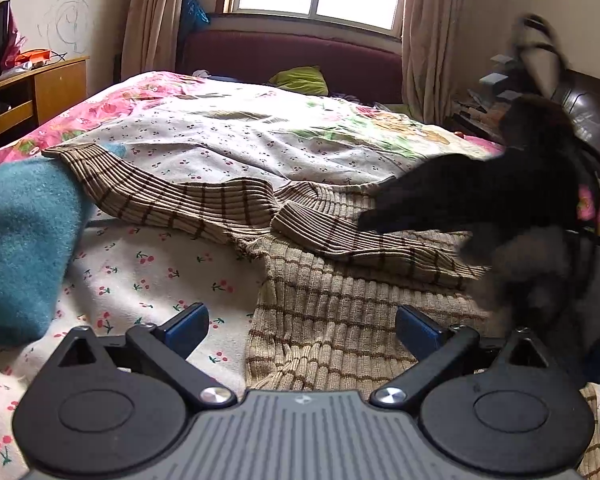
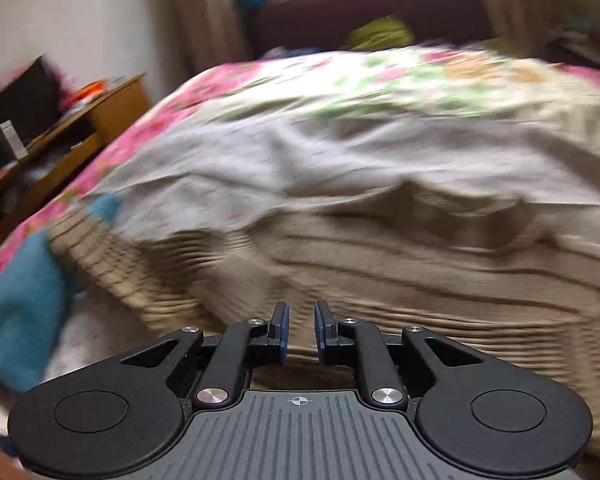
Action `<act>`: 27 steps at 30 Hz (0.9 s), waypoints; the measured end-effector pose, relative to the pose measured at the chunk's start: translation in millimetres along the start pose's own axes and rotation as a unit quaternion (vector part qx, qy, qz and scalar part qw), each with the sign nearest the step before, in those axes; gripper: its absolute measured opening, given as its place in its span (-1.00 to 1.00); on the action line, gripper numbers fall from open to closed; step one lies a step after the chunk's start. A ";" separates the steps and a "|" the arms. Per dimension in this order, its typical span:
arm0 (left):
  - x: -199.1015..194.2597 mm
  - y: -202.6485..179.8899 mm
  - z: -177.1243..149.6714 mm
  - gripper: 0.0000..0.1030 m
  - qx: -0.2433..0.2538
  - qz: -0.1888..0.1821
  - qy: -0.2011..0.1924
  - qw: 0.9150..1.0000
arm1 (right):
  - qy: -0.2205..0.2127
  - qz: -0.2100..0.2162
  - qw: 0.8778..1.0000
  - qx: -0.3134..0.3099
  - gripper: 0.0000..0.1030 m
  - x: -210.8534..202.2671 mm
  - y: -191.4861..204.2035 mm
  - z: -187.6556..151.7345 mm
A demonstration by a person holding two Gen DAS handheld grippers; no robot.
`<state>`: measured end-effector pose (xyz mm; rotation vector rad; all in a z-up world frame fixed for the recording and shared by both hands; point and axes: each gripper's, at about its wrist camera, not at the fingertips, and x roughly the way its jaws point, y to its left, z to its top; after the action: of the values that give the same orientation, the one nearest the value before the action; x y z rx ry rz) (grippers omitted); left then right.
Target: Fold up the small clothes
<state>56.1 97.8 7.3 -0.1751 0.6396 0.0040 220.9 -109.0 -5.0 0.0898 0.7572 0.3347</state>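
Observation:
A beige ribbed sweater with brown stripes lies spread on the bed. One sleeve stretches to the left, and another part is folded across its chest. My left gripper hangs wide open over the sweater's lower left edge, with nothing between its fingers. My right gripper shows as a dark blur coming in from the right over the folded part. In the blurred right wrist view, the right gripper stands slightly open above the sweater, its narrow gap empty.
A teal fuzzy cloth lies at the left, partly under the long sleeve. The bed has a cherry-print sheet and a floral quilt. A wooden cabinet stands left of the bed. A green pillow sits by the headboard.

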 end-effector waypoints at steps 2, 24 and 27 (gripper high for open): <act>0.2 0.3 0.0 1.00 -0.001 0.000 0.000 1.000 | 0.008 -0.049 0.999 0.023 -0.67 -1.4 -24.6 -10.2; -22.5 49.8 10.6 1.00 -0.069 0.136 -0.076 0.985 | 0.043 0.156 0.941 -0.297 -0.63 59.0 246.0 47.6; -19.2 65.9 7.9 1.00 -0.098 0.143 -0.081 0.981 | 0.038 0.180 0.930 -0.317 -0.48 72.1 293.7 52.5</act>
<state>41.5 165.0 14.2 -0.2688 0.4964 0.3566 227.9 193.9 44.2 -0.4028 0.6748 0.9245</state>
